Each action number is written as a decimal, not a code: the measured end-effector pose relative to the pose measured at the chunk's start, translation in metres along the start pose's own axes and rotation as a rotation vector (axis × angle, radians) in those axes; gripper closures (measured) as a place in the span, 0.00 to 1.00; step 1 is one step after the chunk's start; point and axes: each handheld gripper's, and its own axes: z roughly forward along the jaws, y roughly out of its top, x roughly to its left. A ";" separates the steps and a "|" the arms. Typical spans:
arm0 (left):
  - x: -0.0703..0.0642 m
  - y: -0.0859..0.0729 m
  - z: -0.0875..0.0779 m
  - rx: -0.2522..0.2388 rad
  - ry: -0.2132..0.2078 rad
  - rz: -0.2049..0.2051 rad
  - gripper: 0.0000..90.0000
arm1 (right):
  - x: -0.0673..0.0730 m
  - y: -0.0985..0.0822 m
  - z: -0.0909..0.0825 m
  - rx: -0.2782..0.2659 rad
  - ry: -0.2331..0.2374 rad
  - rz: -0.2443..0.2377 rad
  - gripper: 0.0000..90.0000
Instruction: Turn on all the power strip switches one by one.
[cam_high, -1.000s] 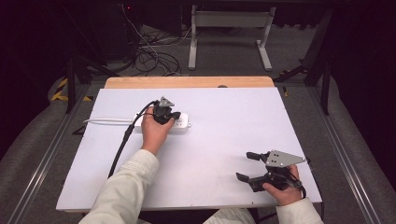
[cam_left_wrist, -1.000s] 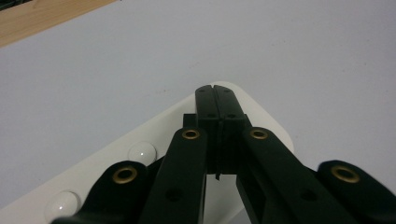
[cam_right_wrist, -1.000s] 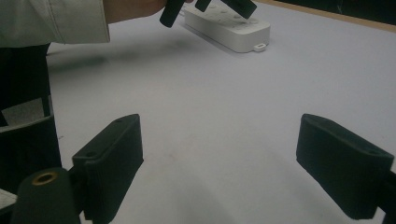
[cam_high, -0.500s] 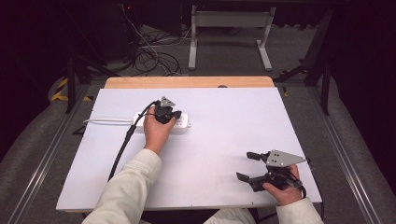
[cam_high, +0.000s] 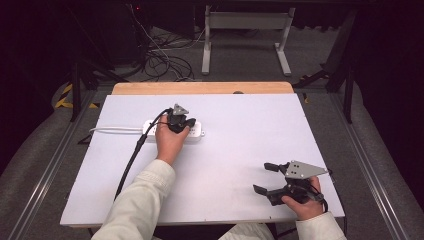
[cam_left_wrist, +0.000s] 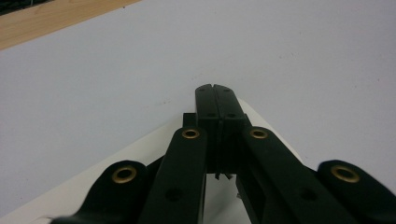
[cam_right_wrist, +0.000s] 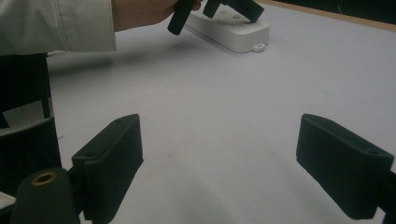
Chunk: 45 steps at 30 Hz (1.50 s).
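A white power strip (cam_high: 196, 131) lies on the white table top (cam_high: 250, 125) at the back left. My left gripper (cam_high: 180, 122) is held right over it, tips down. In the left gripper view the jaws meet at the tips (cam_left_wrist: 216, 88) with nothing visible between them, above the strip's white casing (cam_left_wrist: 140, 149). My right gripper (cam_high: 262, 177) rests near the front right edge, jaws wide apart and empty. In the right gripper view (cam_right_wrist: 219, 158) it faces the power strip (cam_right_wrist: 233, 29) and the person's left hand (cam_right_wrist: 140, 11).
The strip's white cord (cam_high: 115, 130) runs off to the left. A black cable (cam_high: 132, 155) trails from the left gripper toward the front left edge. A wooden strip (cam_high: 200, 88) borders the table's far side; cables and a metal stand lie on the floor beyond.
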 end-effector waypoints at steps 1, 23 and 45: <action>0.000 0.000 0.000 0.000 0.000 -0.001 1.00 | 0.000 0.000 0.000 0.000 0.000 0.000 0.17; 0.001 0.001 0.001 0.028 -0.002 -0.027 1.00 | 0.001 0.000 -0.001 -0.004 0.000 -0.002 0.17; -0.006 0.013 -0.017 0.009 -0.029 0.012 1.00 | -0.001 -0.003 -0.007 -0.016 -0.012 0.011 0.17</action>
